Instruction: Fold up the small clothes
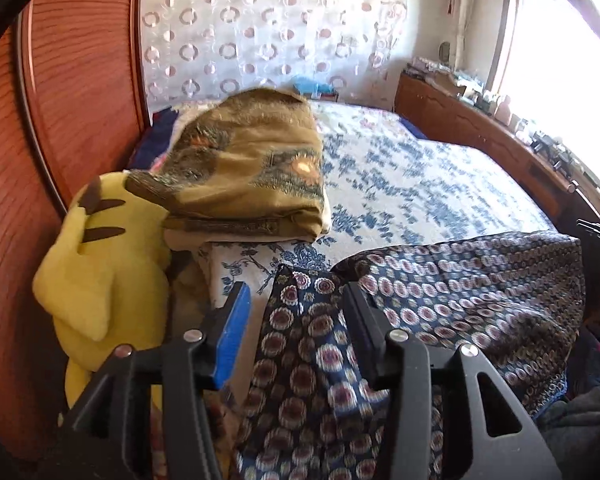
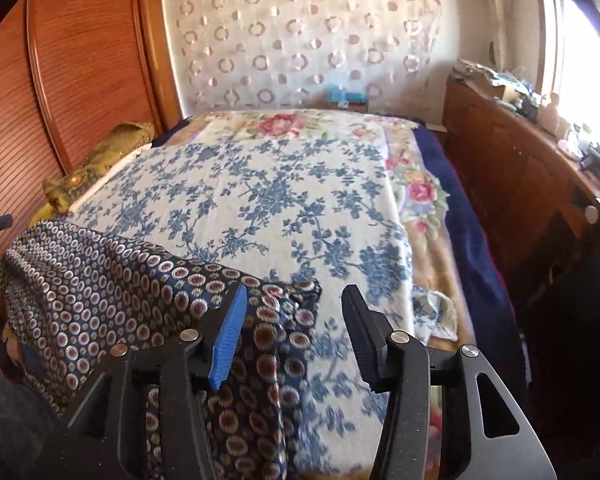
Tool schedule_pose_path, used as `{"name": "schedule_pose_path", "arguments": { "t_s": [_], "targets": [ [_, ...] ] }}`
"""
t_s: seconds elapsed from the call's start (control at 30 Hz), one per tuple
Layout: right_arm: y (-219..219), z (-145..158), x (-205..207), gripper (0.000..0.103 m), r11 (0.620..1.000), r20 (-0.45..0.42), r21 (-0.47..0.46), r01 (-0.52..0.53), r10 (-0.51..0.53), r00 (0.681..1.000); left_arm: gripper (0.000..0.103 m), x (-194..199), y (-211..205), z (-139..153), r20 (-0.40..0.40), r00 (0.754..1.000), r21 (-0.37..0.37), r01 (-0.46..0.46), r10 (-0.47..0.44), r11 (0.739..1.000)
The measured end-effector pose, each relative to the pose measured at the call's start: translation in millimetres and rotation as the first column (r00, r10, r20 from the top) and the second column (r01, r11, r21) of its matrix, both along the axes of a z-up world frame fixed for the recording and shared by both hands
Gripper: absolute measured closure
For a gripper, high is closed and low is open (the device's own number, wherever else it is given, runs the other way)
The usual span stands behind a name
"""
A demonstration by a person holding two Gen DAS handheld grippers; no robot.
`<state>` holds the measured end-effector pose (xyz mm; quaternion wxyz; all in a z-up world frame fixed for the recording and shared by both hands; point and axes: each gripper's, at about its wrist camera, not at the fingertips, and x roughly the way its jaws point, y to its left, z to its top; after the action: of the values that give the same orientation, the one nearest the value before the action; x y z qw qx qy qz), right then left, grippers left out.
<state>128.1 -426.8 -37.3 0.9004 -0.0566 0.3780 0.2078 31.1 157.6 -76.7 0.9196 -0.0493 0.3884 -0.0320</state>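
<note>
The patterned garment (image 1: 440, 292), dark blue with rings of white and maroon, lies draped over the near edge of the bed, filling the lower centre and lower right of the left wrist view. The left gripper (image 1: 296, 316) has its jaws apart, and a bunched corner of the cloth rises between them; the black finger touches the fabric, the blue-padded one stands off, so nothing is pinched. At lower left sits a yellow plush toy (image 1: 100, 280), with a folded olive blanket (image 1: 252, 168) above it at frame centre, on the blue floral bedspread (image 1: 420, 176).

In the right wrist view the same garment (image 2: 100, 280) covers the lower left, its far corner running under the right gripper (image 2: 292, 316). These jaws also stand apart: cloth lies by the blue pad (image 2: 228, 344), while the black finger hovers over bare bedspread (image 2: 280, 200).

I judge the step to be taking hold of the two near corners before the first fold. The next move likely calls for both tongs to close on the cloth together, the right one shifting towards frame left first so both pads meet fabric.
</note>
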Motion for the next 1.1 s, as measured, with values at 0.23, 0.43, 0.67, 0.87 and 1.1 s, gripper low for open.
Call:
{"name": "schedule_pose_path", "arguments": {
  "t_s": [0.23,0.43,0.67,0.87,1.1],
  "targets": [
    [11.9,-30.0,22.1,0.043,1.0,-0.092,-0.021,-0.008,0.006,0.996,0.057,21.7,-1.7,-24.5,-0.1,0.995,0.015,-0.015,0.017,1.0],
    [15.2,-55.9,30.5,0.043,0.999,-0.168,-0.02,-0.029,0.026,0.985,0.057,25.0,-1.3,-43.8,-0.163,0.986,0.001,-0.013,0.013,1.0],
    [24.4,-59.6,30.2,0.041,0.998,-0.162,-0.04,-0.052,0.044,0.986,0.057,30.7,-7.5,-50.8,-0.186,0.983,0.012,-0.001,0.004,1.0],
    [34.9,-60.6,24.6,0.055,0.993,-0.15,-0.078,-0.083,0.071,0.986,0.057,29.7,-16.4,-47.5,-0.155,0.987,0.008,0.031,-0.03,0.999],
    [41.5,-59.7,13.9,0.095,0.99,-0.135,-0.068,-0.124,0.114,0.984,0.099,25.4,-20.8,-40.5,-0.095,0.994,-0.031,0.049,-0.052,0.998]
  ]
}}
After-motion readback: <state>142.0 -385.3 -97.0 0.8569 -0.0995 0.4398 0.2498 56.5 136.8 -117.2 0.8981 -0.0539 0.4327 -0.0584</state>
